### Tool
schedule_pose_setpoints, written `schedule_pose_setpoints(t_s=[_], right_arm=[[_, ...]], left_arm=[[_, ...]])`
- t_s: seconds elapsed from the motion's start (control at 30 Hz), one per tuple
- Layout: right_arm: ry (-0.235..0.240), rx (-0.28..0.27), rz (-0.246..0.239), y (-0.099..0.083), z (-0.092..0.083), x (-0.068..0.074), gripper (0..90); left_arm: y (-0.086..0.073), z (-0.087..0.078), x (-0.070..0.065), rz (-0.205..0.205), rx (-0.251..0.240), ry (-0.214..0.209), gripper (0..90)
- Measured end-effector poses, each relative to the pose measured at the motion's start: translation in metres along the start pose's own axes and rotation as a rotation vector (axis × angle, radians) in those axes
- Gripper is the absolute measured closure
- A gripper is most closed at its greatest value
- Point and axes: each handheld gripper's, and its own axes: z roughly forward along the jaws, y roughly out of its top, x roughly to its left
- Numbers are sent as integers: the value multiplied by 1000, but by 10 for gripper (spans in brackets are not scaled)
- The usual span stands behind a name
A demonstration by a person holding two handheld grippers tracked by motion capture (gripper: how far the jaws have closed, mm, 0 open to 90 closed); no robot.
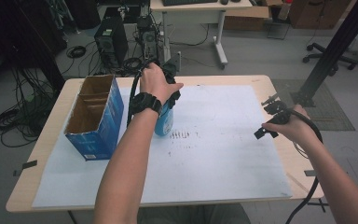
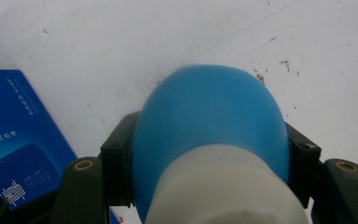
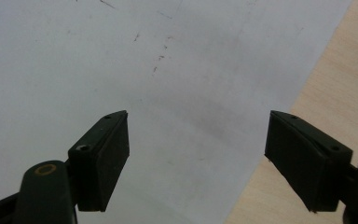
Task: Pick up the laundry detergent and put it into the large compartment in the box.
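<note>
A white sheet (image 1: pixel 223 154) covers the wooden table (image 1: pixel 46 158). An open blue carton (image 1: pixel 95 116) stands at its left. Just beside it, the left gripper (image 2: pixel 209 154) clamps an upright blue bottle (image 2: pixel 209 116). The right gripper (image 3: pixel 198 154) hangs wide open, empty, over the sheet's right edge.

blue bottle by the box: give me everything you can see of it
The blue bottle has a smooth, matte, plastic-looking blue body that rounds in to a white neck or cap. It stands on the white sheet just right of the open blue cardboard box; any gap between them is hidden by the forearm. The left hand-held gripper comes down from above, its black jaws closed on the body from both sides. The label and base are out of sight.
</note>
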Motion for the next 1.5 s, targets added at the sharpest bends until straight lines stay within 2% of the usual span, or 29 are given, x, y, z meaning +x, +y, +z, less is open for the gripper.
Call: schedule_pose_setpoints(t_s=[0.17,0.37,0.53,0.93,1.17,1.5], right_arm=[[0,1,-2,1,0,1,217],[0,3,-3,1,0,1,218],[1,1,-2,2,-1,1,218],[-1,-4,2,2,-5,0,218],[1,-6,5,1,-6,-1,218],[1,-11,7,1,-9,-3,218]], left_arm=[[0,-9,-3,16,-6,10,372],[2,-20,-5,19,-14,-1,373],[5,-29,-8,30,-13,19,373],[11,-54,-13,37,-24,30,373],[13,-63,-15,42,-27,22,373],[17,-81,-16,46,-46,32,374]])
